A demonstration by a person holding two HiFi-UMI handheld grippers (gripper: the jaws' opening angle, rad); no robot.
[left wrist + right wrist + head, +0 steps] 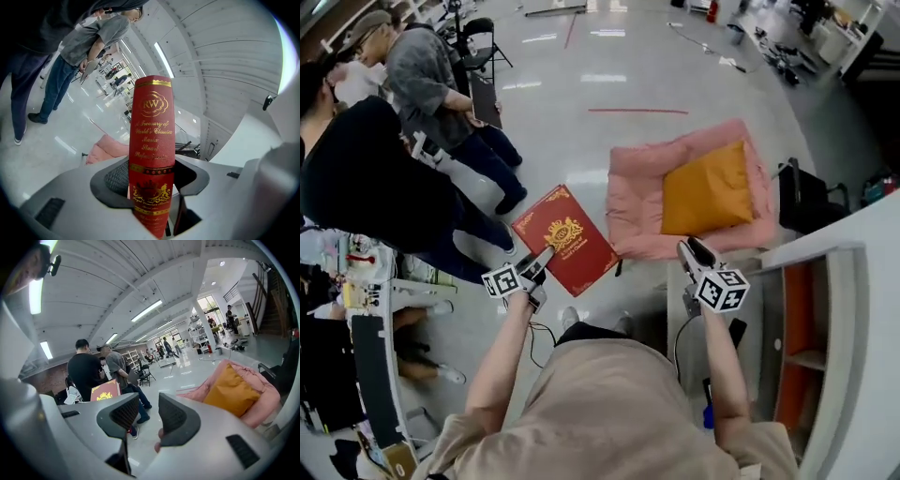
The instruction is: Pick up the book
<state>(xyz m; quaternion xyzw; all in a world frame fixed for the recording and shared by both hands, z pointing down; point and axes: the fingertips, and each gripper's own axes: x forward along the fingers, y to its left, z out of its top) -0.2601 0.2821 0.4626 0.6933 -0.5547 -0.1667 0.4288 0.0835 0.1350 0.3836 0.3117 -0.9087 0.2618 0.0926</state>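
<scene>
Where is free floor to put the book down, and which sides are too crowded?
For the book, the floor is bare between the people and the pink cushion, up to the red line. The orange pillow has nothing on top. Crowded: left by the people, right by the shelf and chair.

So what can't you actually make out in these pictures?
- Left gripper view: the lowest gold print on the book's spine is too small and blurred, and the left gripper covers its sides.
- Head view: the book's edge under that gripper is covered; its back cover shows nowhere.
- Right gripper view: the right gripper hides the pink cushion's lower edge.
</scene>
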